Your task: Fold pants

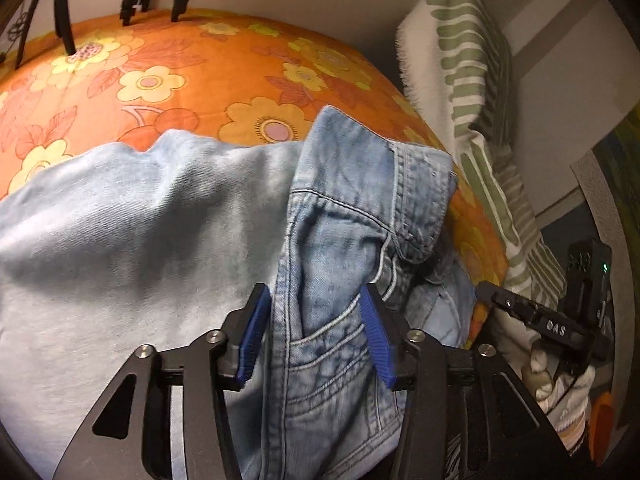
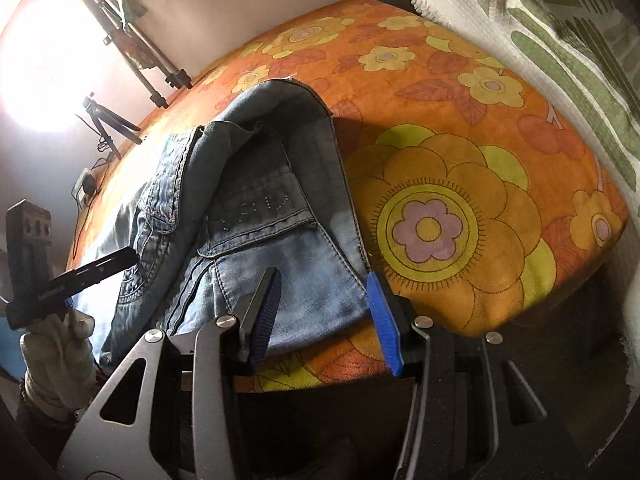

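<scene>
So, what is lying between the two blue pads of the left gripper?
In the left wrist view, a bunched fold of the light blue jeans, with a front pocket seam, lies between the pads of the left gripper. The jaws stand open and the pads do not press it.

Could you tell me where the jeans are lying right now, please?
The jeans lie on the orange floral sheet, left of its big flower in the right wrist view, between both open grippers.

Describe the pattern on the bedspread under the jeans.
Orange bedspread printed with large yellow flowers with lilac centres; clearest in the right wrist view.
</scene>
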`<state>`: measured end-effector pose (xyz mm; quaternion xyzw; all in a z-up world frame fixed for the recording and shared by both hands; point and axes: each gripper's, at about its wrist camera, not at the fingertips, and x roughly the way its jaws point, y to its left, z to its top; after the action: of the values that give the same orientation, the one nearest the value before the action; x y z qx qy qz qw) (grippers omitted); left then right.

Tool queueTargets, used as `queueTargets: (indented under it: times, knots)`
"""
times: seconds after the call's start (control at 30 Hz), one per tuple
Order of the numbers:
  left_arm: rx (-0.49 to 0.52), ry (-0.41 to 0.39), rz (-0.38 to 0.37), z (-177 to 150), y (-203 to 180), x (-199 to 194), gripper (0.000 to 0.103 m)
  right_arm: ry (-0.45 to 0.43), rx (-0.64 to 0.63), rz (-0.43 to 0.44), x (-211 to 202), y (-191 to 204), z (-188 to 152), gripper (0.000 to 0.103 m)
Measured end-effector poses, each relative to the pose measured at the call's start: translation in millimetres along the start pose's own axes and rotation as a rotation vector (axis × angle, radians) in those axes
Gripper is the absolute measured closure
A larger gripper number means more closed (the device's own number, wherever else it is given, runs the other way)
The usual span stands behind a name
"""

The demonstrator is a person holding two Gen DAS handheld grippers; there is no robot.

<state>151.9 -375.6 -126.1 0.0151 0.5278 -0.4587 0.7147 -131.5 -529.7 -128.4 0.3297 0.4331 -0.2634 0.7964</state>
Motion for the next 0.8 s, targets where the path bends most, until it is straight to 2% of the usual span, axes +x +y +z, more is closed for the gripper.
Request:
queueTargets:
  times: [0.23, 0.3, 0.33, 0.4, 0.47, 0.53, 0.63, 0.7, 0.73, 0.77, 0.8]
  knots:
    - [-0.015, -0.027, 0.018, 5.6, -3.1, 6.5, 0.053, 0.009, -0.002, -0.016, 3.6, -4.7, -6.7, 0.057]
    - [-0.024, -0.019, -0.003, 7.7, -5.9, 11.7, 0.053, 0.011, -0.003, -0.006, 3.2, -5.1, -8.0, 0.075]
    - [-0.031, -0.021, -0.015, 7.7, -7.0, 12.5, 0.054, 0.026, 0.005, 0.024, 4.7, -6.2, -8.7, 0.087]
    - [-0.021, -0.032, -0.033, 6.8, -12.5, 11.9, 0.056, 0.017, 0.018, 0.032, 3.6, -7.8, -10.3, 0.088]
    - [0.021, -0.049, -0.039, 4.1, -22.7, 9.6, 0.065, 0.000, 0.004, 0.024, -1.6, -6.1, -10.5, 0.089]
    - [0.072, -0.060, -0.035, 0.0, -33.1, 6.8, 0.080, -0.024, -0.009, 0.022, -10.0, -3.9, -10.1, 0.089]
    - [0.139, -0.080, -0.054, -8.7, -49.9, 2.4, 0.084, -0.053, -0.033, 0.009, -18.8, 0.4, -7.8, 0.087]
    - [0.215, -0.084, -0.059, -17.0, -64.5, -0.4, 0.084, -0.077, -0.028, -0.016, -23.0, 2.9, -3.6, 0.078]
    - [0.262, -0.085, -0.059, -21.2, -73.2, -1.7, 0.084, -0.096, -0.014, -0.010, -26.0, 2.5, 0.6, 0.067]
    - [0.315, -0.086, -0.061, -26.0, -83.4, -2.1, 0.084, -0.111, 0.003, 0.015, -29.1, 1.4, 3.9, 0.060]
    - [0.358, -0.085, -0.056, -29.4, -91.3, -1.1, 0.084, -0.125, 0.027, 0.062, -32.5, -0.6, 8.2, 0.058]
